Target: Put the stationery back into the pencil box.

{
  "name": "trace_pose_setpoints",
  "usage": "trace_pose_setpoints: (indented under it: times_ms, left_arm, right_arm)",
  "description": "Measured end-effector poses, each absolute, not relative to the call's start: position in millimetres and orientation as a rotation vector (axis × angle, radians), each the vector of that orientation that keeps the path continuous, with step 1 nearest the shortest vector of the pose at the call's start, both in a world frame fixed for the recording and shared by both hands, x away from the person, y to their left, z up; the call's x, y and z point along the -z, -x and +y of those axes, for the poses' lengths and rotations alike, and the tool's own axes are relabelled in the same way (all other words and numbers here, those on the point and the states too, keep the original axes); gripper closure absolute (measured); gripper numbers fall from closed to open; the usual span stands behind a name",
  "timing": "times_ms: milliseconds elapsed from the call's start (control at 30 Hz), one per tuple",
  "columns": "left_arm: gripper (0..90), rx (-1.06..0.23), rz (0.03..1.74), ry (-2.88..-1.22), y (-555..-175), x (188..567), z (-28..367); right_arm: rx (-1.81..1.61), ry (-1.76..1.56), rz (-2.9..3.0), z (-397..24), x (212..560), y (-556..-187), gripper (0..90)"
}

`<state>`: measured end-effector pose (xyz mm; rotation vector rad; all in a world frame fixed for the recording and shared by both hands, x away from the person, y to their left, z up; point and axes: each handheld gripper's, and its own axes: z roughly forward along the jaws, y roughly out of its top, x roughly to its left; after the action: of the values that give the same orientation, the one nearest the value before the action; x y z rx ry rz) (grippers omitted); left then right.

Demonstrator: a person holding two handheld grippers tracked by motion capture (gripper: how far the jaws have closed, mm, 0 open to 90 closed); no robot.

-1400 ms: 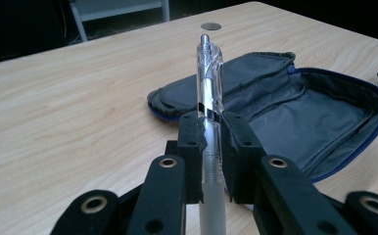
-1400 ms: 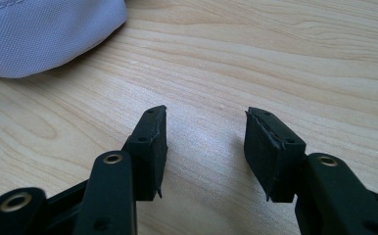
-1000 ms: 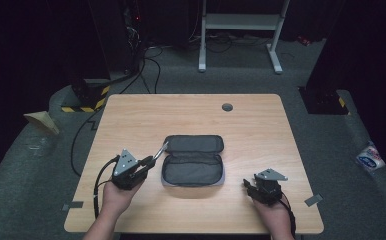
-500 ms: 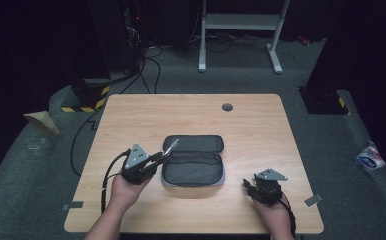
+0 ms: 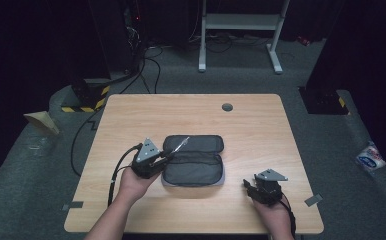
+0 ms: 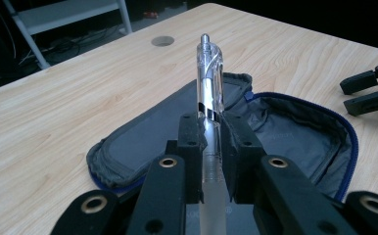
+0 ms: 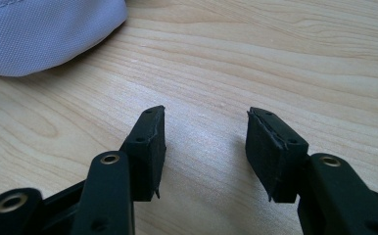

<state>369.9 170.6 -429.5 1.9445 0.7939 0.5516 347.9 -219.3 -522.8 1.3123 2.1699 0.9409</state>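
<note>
Left tongs [image 6: 209,147] clamp a pen [image 6: 209,83] above the open pouch [image 5: 195,159], likely stowing next; right tongs [image 7: 204,147] gape empty near the bench's [image 5: 261,125] front edge.

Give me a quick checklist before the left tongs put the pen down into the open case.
1. Pen gripped: ok, the left tongs are shut on its barrel, clip end pointing away.
2. Case open: ok, it lies unzipped and flat on the table.
3. Pen over the case: ok, the high view shows it above the left end.
4. Right tongs out of the way: ok, open and holding nothing, low over bare table right of the case.
5. Room inside the case: cannot tell, the mesh pocket hides part of it.
6. Pen tip retracted: cannot tell, that end sits behind the jaws.
</note>
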Motion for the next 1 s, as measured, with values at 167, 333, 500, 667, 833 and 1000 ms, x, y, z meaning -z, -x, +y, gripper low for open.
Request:
trace_pose_setpoints:
  times_ms: [167,333,500,667,833,1000]
  left_arm:
    - [79.0,-0.547,0.781,-1.955,-374.5,429.8,166.1]
    - [79.1,-0.533,0.774,-1.961,-379.6,430.4,162.4]
    - [79.1,-0.533,0.751,-1.982,-383.4,430.8,155.0]
    - [79.1,-0.508,0.734,-1.987,-386.4,432.5,147.0]
    - [79.1,-0.495,0.712,-2.009,-388.9,436.5,140.6]
    - [79.1,-0.464,0.673,-2.027,-390.1,440.3,133.9]
  right_arm:
    - [-0.941,-1.314,2.169,-219.4,522.8,-347.8,49.0]
    - [-0.941,-1.314,2.169,-219.3,522.8,-347.9,49.0]
    - [-0.941,-1.314,2.169,-219.3,522.9,-347.9,49.0]
    - [-0.941,-1.312,2.170,-219.4,522.8,-348.0,49.0]
    - [-0.940,-1.311,2.170,-219.5,522.9,-348.0,49.0]
    - [-0.941,-1.314,2.169,-219.3,522.9,-347.8,49.0]
